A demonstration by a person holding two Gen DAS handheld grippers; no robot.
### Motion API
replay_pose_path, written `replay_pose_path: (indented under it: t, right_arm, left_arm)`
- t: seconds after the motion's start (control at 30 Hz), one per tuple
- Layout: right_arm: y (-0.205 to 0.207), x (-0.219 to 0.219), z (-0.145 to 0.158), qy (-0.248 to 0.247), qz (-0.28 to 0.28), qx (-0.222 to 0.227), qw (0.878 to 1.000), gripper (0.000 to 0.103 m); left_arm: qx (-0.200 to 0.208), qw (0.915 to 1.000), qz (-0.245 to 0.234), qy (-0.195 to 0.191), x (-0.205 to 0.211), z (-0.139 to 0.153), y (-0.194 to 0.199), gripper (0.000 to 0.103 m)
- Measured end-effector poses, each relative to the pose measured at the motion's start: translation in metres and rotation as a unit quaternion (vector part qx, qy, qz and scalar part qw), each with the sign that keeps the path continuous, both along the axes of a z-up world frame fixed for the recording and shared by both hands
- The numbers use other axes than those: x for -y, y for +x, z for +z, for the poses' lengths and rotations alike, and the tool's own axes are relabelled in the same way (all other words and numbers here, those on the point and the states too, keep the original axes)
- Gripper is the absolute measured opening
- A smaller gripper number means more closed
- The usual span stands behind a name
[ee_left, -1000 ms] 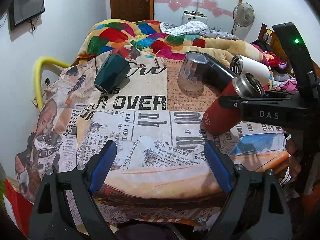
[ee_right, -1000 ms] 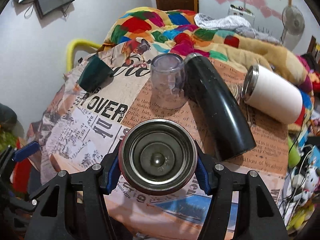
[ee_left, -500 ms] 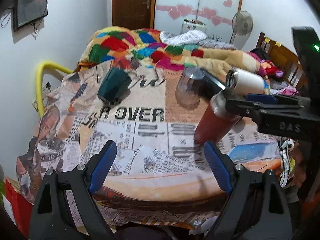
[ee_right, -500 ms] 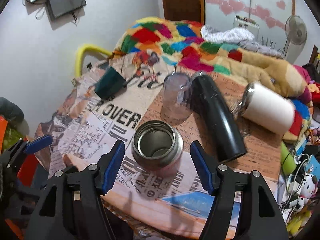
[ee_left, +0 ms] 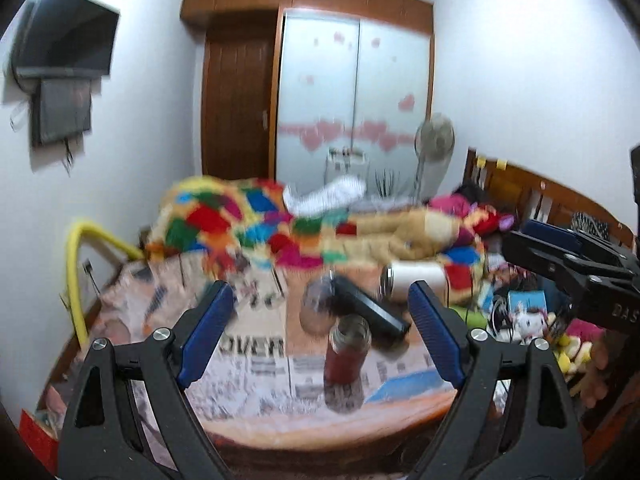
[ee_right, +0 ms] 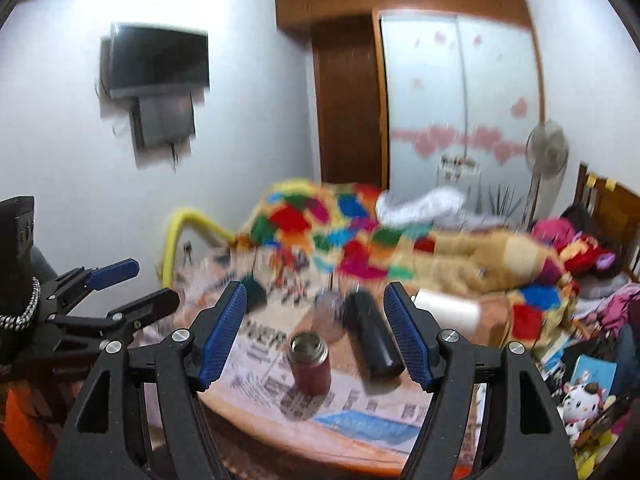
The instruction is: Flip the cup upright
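Observation:
A red steel cup (ee_left: 347, 350) stands upright, mouth up, near the front of the newspaper-print table (ee_left: 256, 396); it also shows in the right wrist view (ee_right: 309, 364). My left gripper (ee_left: 318, 336) is open and empty, pulled back from the table. My right gripper (ee_right: 316, 336) is open and empty, back from the cup. A clear cup (ee_right: 330, 310), a black flask (ee_right: 372, 338), a white tumbler (ee_right: 448, 310) and a dark green cup (ee_right: 254, 298) lie on their sides behind. Both views are blurred.
A bed with a patchwork quilt (ee_left: 248, 228) and plush toys lies behind the table. A yellow rail (ee_left: 76, 272) stands at the left. Clutter (ee_right: 584, 376) fills the floor at the right. A fan (ee_left: 434, 140) stands by the wardrobe.
My right gripper set the red cup upright, opened and let go. Both grippers have since pulled back and tilted up, away from the table.

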State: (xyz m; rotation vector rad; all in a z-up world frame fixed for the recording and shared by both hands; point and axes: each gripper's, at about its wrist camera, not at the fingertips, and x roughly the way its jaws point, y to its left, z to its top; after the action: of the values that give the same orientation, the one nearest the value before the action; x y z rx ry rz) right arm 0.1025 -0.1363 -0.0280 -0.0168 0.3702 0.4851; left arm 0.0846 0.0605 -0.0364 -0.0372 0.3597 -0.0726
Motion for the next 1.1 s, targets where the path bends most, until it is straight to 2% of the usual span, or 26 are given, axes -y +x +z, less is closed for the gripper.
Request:
replay_pose_path:
  t: [0.2, 0.33, 0.4, 0.47, 0.67, 1.1]
  right_arm:
    - [-0.041, 0.012, 0.024, 0.029, -0.022, 0.067, 0.997, 0.069]
    - [-0.053, 0.011, 0.026, 0.038, -0.029, 0.088, 0.995, 0.075]
    - [-0.057, 0.011, 0.025, 0.038, -0.034, 0.094, 0.994, 0.078]
    - [-0.06, 0.011, 0.024, 0.041, -0.038, 0.096, 0.994, 0.087]
    - [-0.067, 0.019, 0.021, 0.034, -0.058, 0.094, 0.993, 0.102]
    - [-0.084, 0.03, 0.012, 0.025, -0.067, 0.082, 0.994, 0.103]
  left_arm:
    - [0.093, 0.9954, 0.021, 0.005, 0.013, 0.037, -0.054, 0.093]
    - [0.122, 0.992, 0.029, 0.015, 0.023, 0.042, -0.077, 0.097]
    - [0.125, 0.9912, 0.038, 0.02, 0.026, 0.041, -0.083, 0.098]
    - [0.125, 0.9906, 0.051, 0.023, 0.027, 0.038, -0.088, 0.099]
    - [0.112, 0.9917, 0.059, 0.023, 0.029, 0.03, -0.096, 0.103]
    - [0.103, 0.9921, 0.07, 0.012, 0.023, 0.026, -0.104, 0.103]
